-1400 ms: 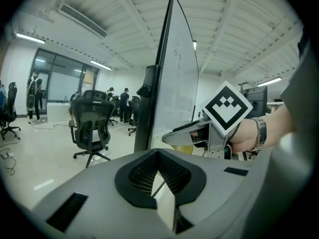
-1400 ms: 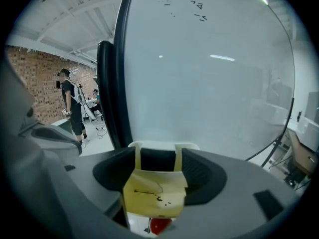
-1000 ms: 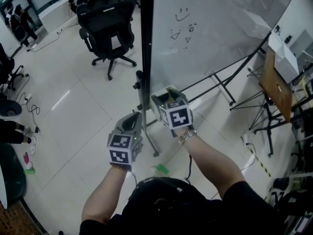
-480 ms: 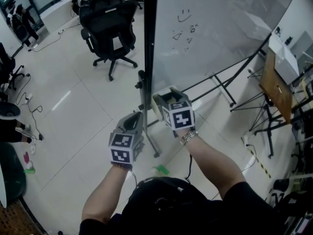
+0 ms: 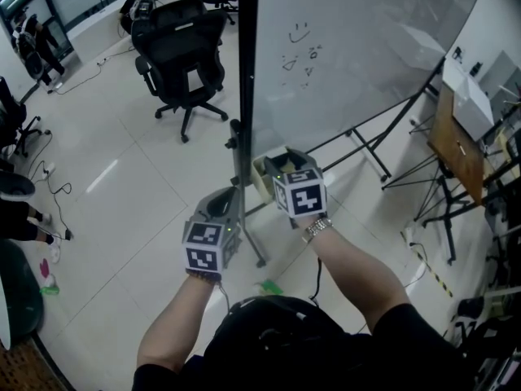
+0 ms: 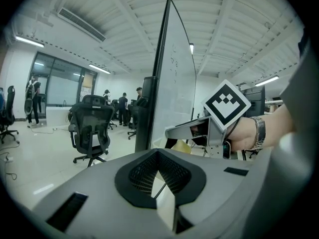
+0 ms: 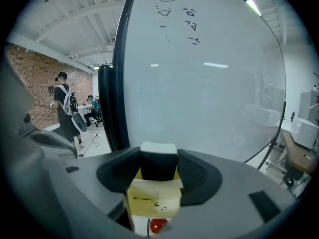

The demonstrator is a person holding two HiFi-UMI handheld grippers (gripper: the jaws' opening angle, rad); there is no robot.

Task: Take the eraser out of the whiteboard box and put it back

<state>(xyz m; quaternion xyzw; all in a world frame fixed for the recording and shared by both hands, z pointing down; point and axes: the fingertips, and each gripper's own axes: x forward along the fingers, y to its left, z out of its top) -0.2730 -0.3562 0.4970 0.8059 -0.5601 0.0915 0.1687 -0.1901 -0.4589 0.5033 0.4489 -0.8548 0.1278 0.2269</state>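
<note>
Eraser (image 7: 159, 161), black with a white top: pinched upright between the pads of the right gripper (image 7: 159, 169), close in front of the whiteboard (image 7: 199, 83), low on it and just right of its black post (image 7: 112, 108). Right gripper: just been closing its jaws, eraser between them, now clamped on it from both sides.

Directly under the eraser, at the foot of the whiteboard: the box (image 7: 152, 198), pale yellow, open at the top, with dark scribbles (image 7: 144, 199) on its inner face. Cannot tell whether the eraser's lower end is clear of the rim. Lower in the box, a small red thing (image 7: 158, 225), too blurred to name.

Seen from the head: right gripper's marker cube turned up toward the camera, covering the eraser. A watch (image 5: 316, 228) on the wrist behind it.

Left gripper (image 5: 221, 200): just left of the whiteboard's post, lower than the right one and apart from the box. Jaws pressed together, nothing between them.

High on the whiteboard, near its left edge: a few thin pen marks (image 5: 301, 35), among them a smile.

Well beyond the whiteboard's left edge, on pale floor tiles (image 5: 122, 186): a black office chair (image 5: 181, 47).
</note>
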